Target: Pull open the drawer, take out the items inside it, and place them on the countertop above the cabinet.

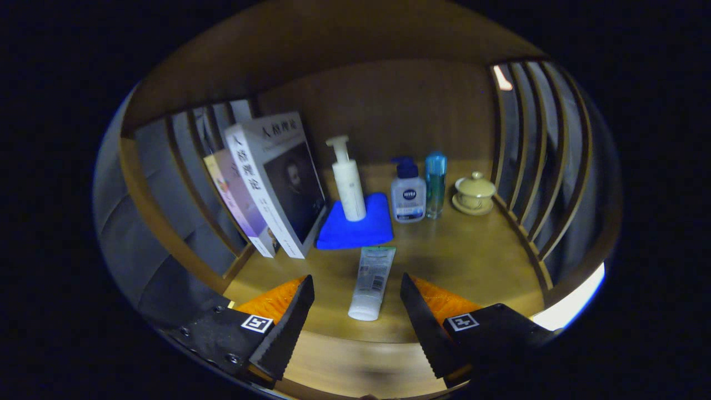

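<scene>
- Hard to make out: the slatted side panels (183, 183) of the shelf are dim, and what lies behind them is only grey shapes. The drawer itself cannot be made out.
- At the left, two books (278, 178) lean against the left slats, the nearer one partly covering the other.
- Just right of them a blue cloth (355, 230) lies on the wooden countertop (472, 261), with a white pump bottle (348, 183) standing upright on it.
- Next come a clear pump bottle with a dark cap (408, 194), a slim blue bottle (435, 183) touching or just beside it, and a lidded yellow cup on a saucer (474, 193) near the right slats.
- A white tube (372, 283) lies flat on the countertop, cap end towards the camera, between the fingers and just ahead of them.
- The gripper (357, 291) points level at the shelf, its fingers spread wide and touching nothing.
</scene>
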{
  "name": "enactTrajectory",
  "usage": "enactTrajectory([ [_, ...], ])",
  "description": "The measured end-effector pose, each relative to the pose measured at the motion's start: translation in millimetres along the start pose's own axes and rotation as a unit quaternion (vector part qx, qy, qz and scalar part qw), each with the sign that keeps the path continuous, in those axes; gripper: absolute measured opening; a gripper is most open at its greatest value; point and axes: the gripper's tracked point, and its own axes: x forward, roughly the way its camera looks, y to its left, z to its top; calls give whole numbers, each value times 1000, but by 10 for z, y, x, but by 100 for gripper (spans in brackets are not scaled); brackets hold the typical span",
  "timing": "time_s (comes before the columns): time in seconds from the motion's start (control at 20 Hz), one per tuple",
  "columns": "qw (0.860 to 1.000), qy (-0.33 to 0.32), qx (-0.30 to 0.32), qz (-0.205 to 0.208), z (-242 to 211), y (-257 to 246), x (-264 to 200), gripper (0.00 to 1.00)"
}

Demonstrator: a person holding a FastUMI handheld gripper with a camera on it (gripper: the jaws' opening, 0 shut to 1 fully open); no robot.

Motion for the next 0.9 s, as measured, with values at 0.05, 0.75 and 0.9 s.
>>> enactTrajectory([
  [0.05, 1000, -23, -8, -3, 19, 1, -116, 98],
  [0.75, 966, -243, -67, -65, -456, 151, -1448, 98],
  [0.9, 960, -260, -58, -85, -722, 130, -1670, 98],
])
